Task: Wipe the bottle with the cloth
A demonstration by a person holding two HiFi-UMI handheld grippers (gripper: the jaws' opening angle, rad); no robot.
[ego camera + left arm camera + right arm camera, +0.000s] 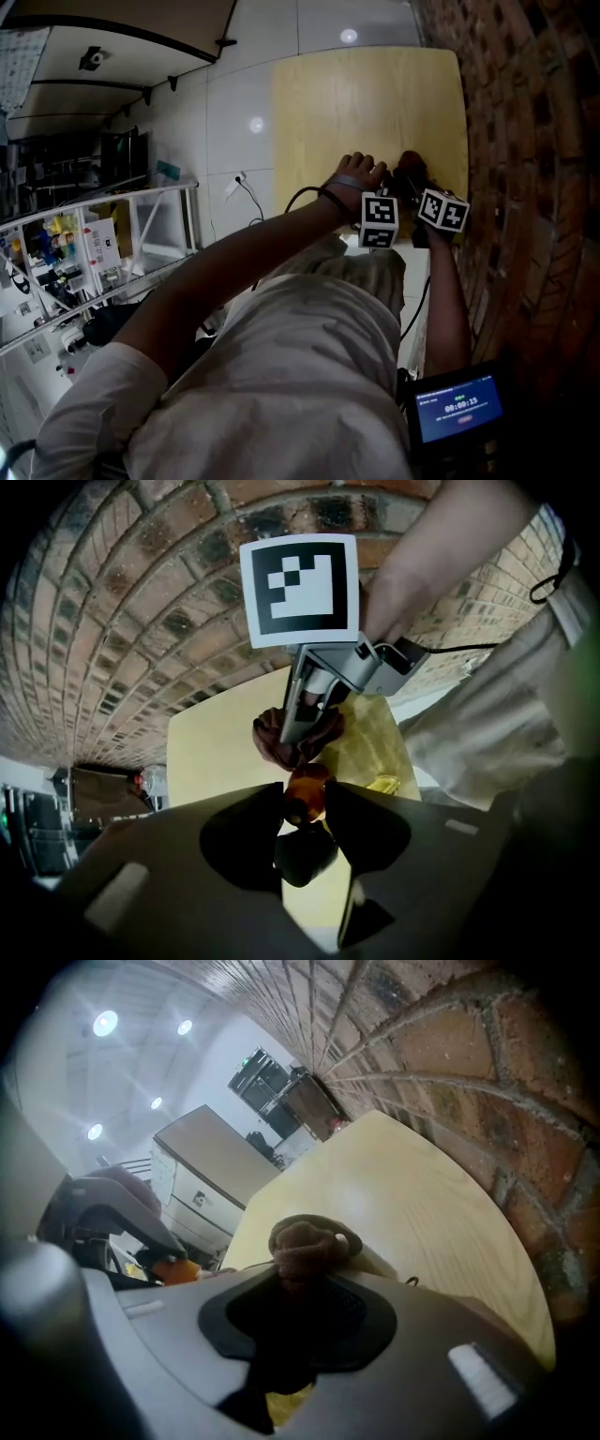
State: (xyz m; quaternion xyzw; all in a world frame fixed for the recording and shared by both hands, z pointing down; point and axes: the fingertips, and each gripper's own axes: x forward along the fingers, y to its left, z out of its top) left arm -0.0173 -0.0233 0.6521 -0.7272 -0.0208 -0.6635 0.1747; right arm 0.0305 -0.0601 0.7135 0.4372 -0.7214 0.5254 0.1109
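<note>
We hold the amber bottle (307, 792) over the table's (366, 103) near edge, with our left gripper (306, 797) half-closed and pinching it. Our right gripper (298, 1283) is clamped tight on the bunched brown cloth (274, 741), right at the bottle's top. We judge that wiping is in hand: next we press the cloth on and rub down the bottle with a firm left grip.
</note>
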